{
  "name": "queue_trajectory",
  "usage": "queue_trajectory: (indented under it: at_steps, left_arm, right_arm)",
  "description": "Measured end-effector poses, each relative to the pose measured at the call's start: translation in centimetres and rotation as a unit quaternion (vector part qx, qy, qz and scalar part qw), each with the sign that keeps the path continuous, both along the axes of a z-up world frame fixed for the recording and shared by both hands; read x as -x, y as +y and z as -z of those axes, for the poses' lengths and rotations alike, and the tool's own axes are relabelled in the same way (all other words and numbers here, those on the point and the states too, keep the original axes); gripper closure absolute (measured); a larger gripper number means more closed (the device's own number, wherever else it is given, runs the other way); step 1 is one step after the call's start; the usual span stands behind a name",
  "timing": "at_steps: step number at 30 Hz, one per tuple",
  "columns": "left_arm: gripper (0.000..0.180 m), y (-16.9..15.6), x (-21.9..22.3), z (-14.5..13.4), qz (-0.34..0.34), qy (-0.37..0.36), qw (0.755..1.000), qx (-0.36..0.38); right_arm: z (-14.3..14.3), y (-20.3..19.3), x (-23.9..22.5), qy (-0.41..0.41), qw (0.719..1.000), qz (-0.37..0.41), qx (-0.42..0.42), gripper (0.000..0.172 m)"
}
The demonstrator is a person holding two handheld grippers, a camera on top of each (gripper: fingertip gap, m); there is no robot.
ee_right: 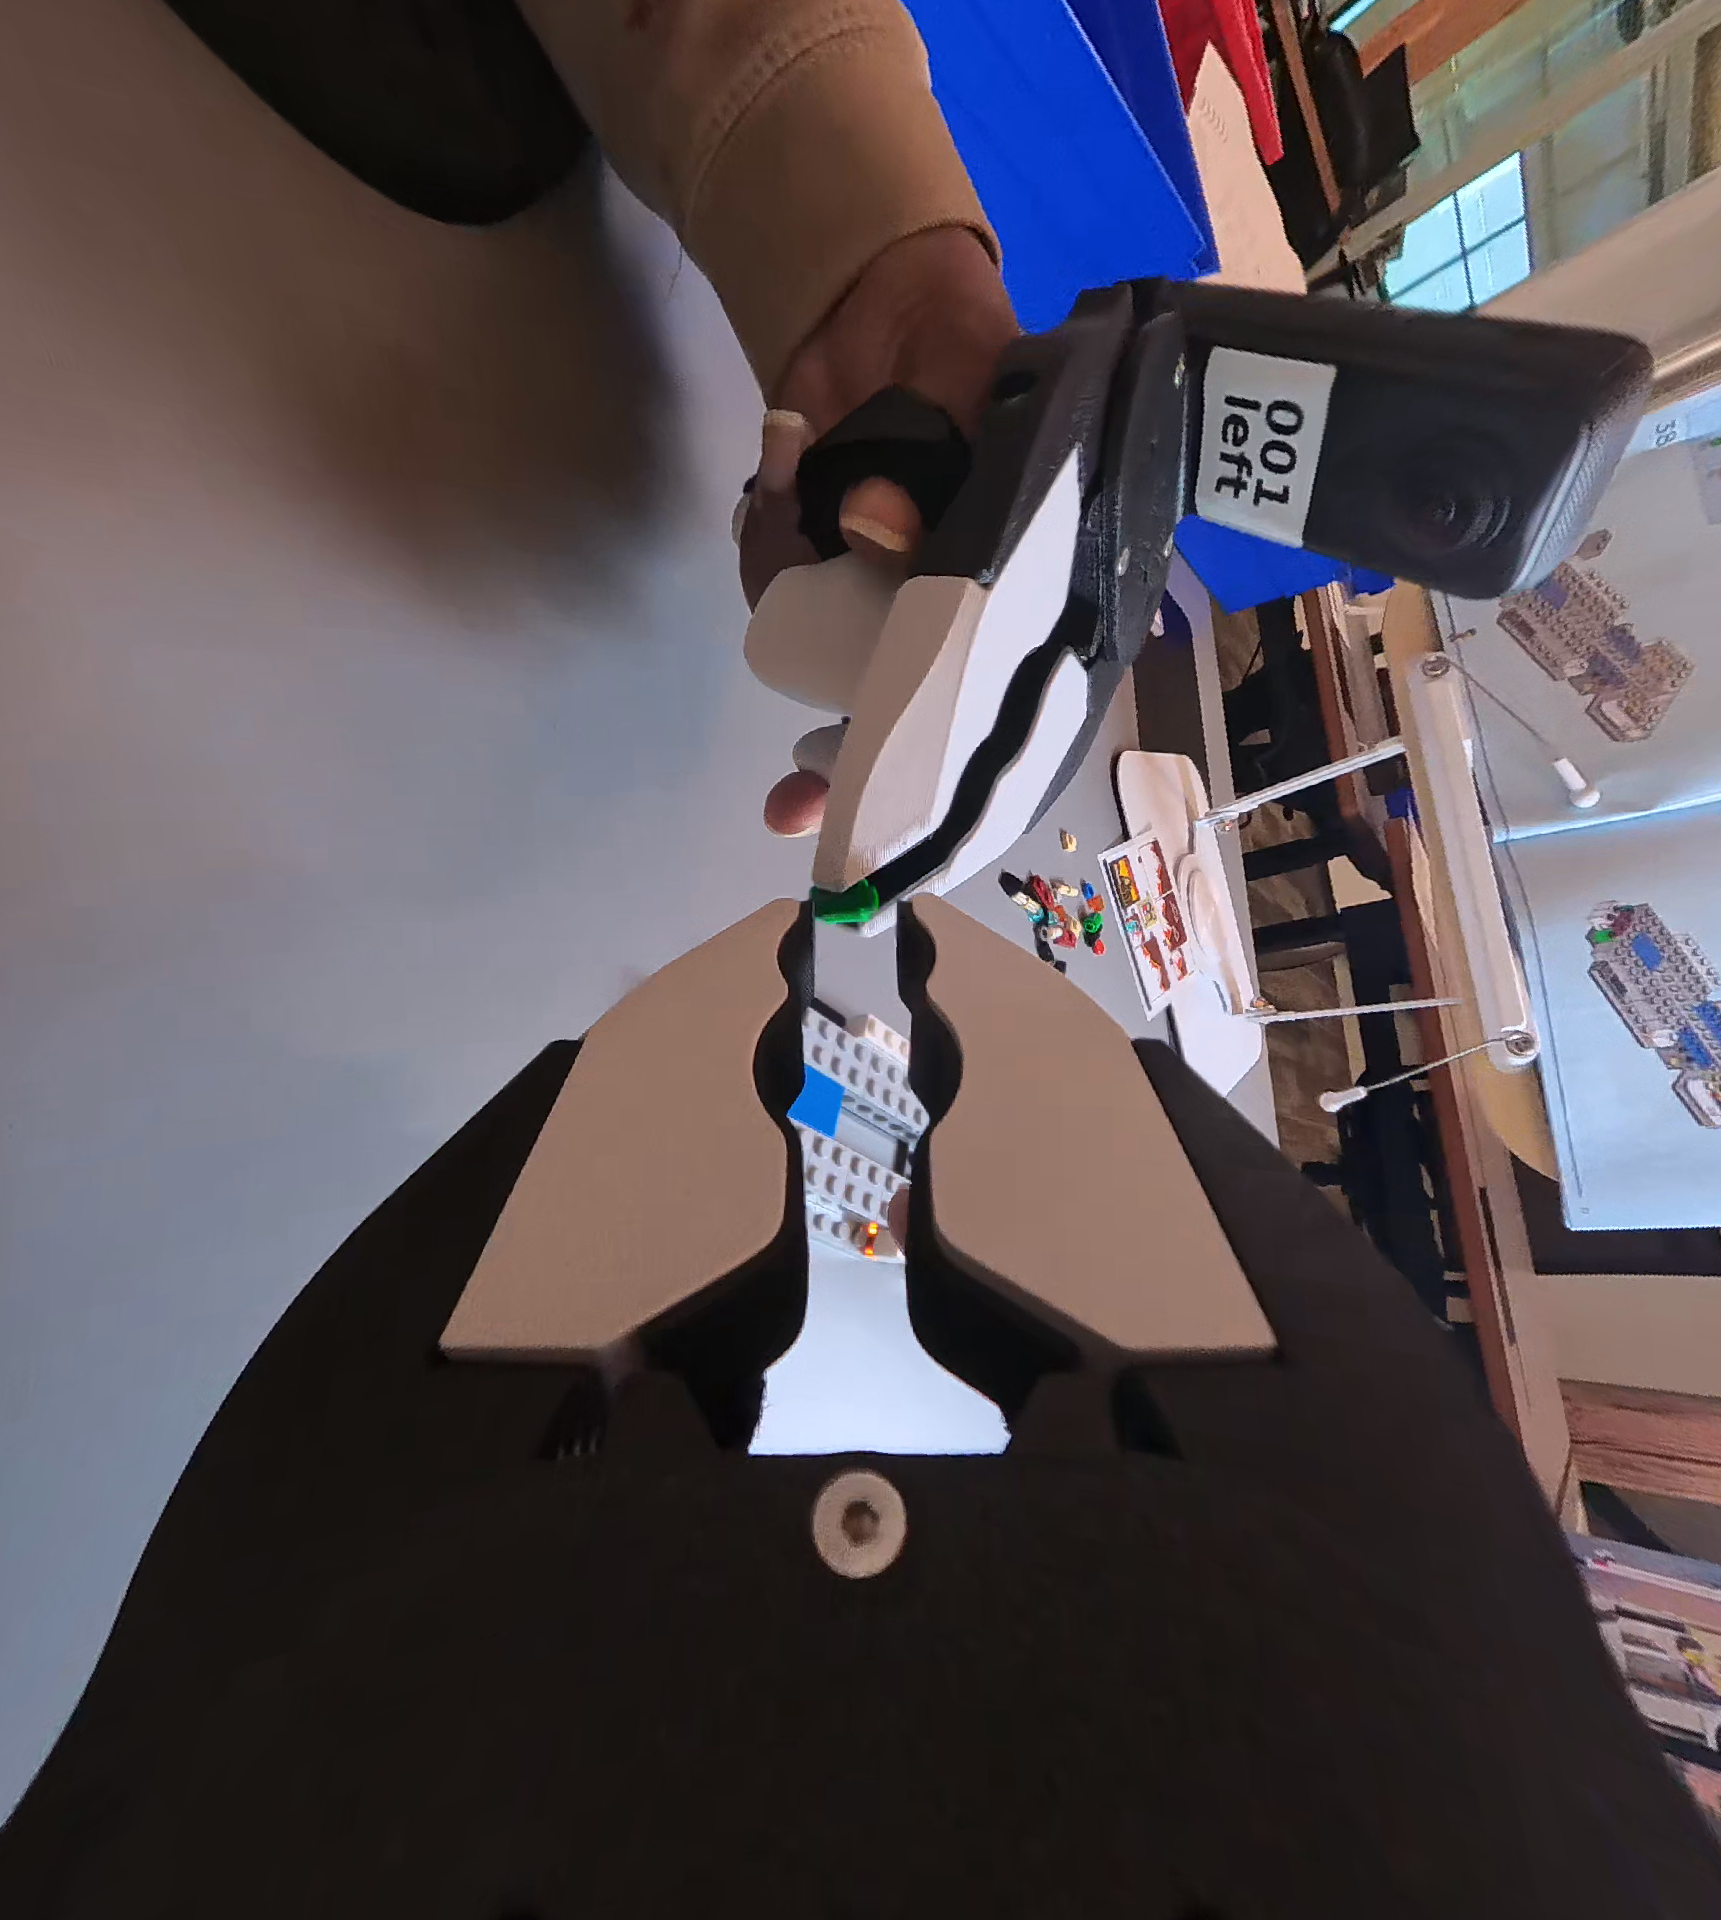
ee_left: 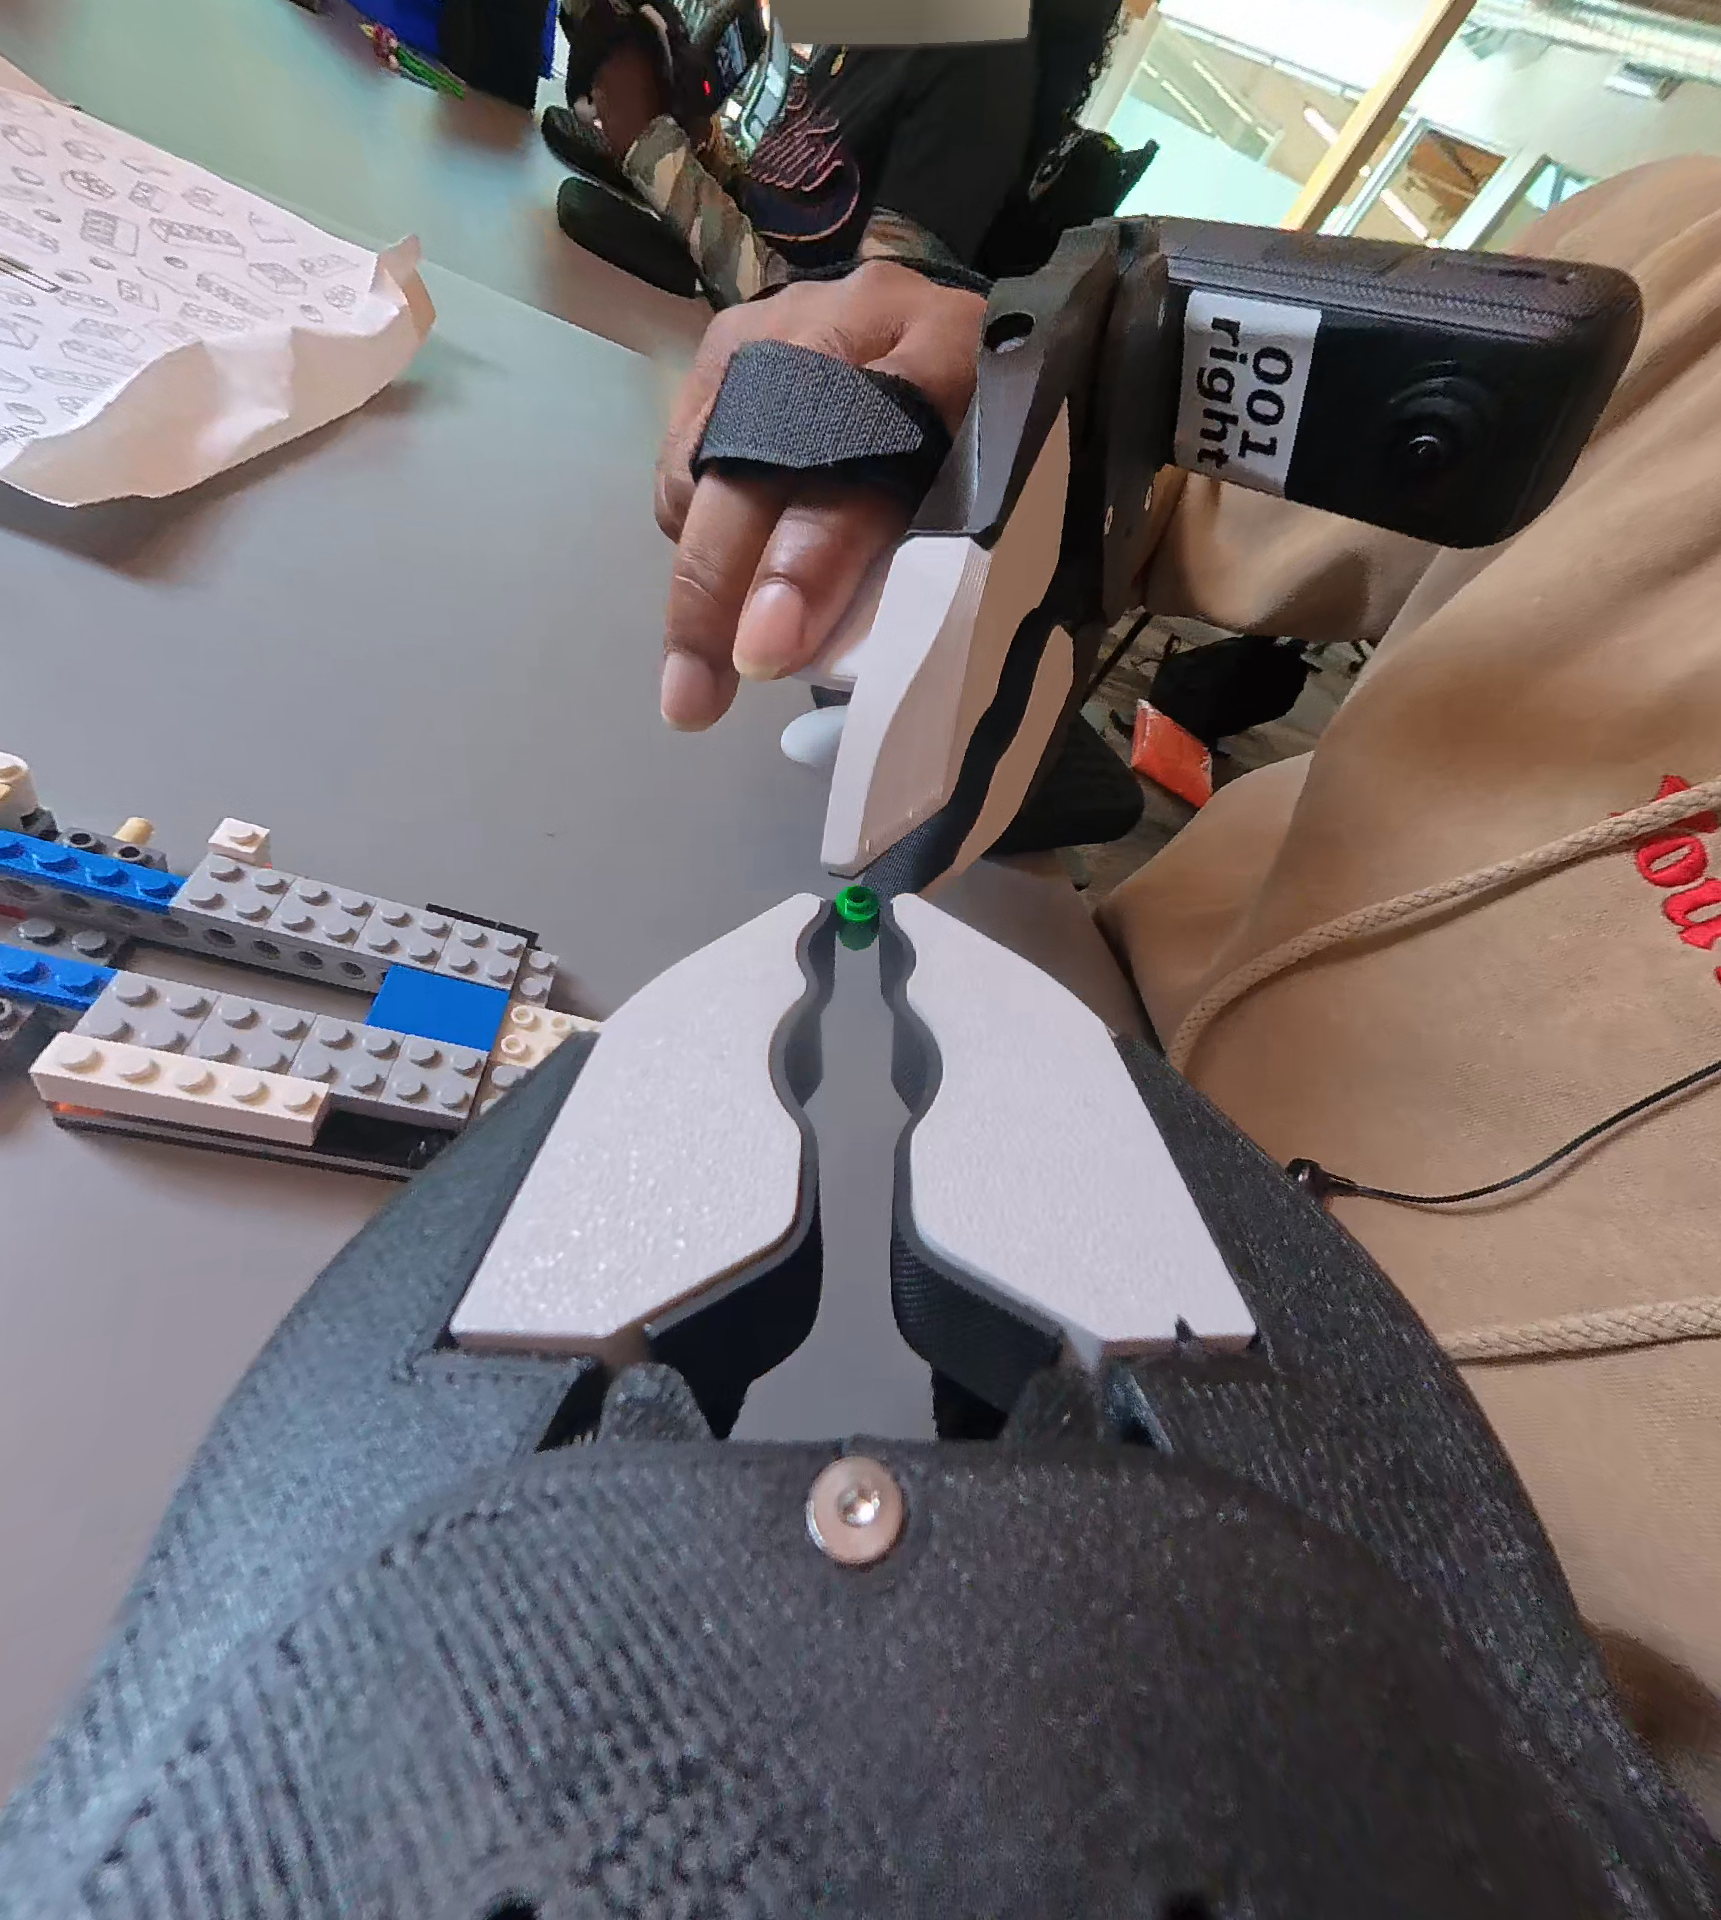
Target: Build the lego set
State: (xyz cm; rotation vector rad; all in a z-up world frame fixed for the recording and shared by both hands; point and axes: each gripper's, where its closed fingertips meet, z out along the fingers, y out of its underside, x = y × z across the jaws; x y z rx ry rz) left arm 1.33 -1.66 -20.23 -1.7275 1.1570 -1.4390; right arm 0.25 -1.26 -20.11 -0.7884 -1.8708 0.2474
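Note:
My left gripper (ee_left: 856, 920) is shut on a small green round stud piece (ee_left: 856, 906), pinched at its very fingertips above the grey table (ee_left: 420, 644). The right wrist view shows the same piece (ee_right: 840, 902) at the left gripper's (ee_right: 851, 883) tips. My right gripper (ee_right: 856, 920) meets it tip to tip. Its fingers stand wider than the piece and do not clamp it, so it is open. In the left wrist view the right gripper (ee_left: 882, 868) comes down from above. A grey, blue and white brick build (ee_left: 316, 987) lies on the table to the left and below.
A crumpled paper bag printed with brick drawings (ee_left: 108, 291) lies at the far left. Several loose small pieces (ee_right: 1058, 914), a sticker sheet (ee_right: 1152, 925) and an open instruction booklet on a stand (ee_right: 1666, 987) are beyond. A tan hoodie (ee_left: 1510, 935) is close on the right. Less than 4 cm separates the two grippers' tips.

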Motion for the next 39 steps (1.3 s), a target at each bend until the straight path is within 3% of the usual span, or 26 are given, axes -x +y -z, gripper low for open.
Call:
queue_trajectory:
  at_steps: [8, 23, 33, 36, 39]
  left_arm:
    - [0.173, -0.3, -0.1, 0.3, 0.012, 0.002, 1.0, 0.025]
    - [0.173, 0.1, 0.3, -0.6, 0.007, -0.03, 0.998, 0.05]
    - [0.173, -0.4, 0.1, -0.5, 0.019, -0.025, 0.999, 0.039]
    - [0.171, 0.6, 0.2, 0.2, -0.011, -0.008, 1.0, 0.016]
    - [0.165, 3.4, 1.3, 2.1, -0.085, 0.066, 0.992, -0.065]
  right_arm:
    - [0.6, -0.5, 0.5, -0.017, 0.998, -0.024, -0.053, 0.157]
    - [-0.6, -0.3, 0.1, 0.023, 0.998, 0.005, 0.061, 0.161]
    - [-0.2, -0.6, 0.0, 0.01, 0.996, 0.004, 0.088, 0.163]
    - [0.6, 0.2, -0.6, -0.019, 0.993, 0.032, 0.112, 0.164]
    - [2.7, 2.3, -2.3, -0.092, 0.983, 0.084, 0.137, 0.164]
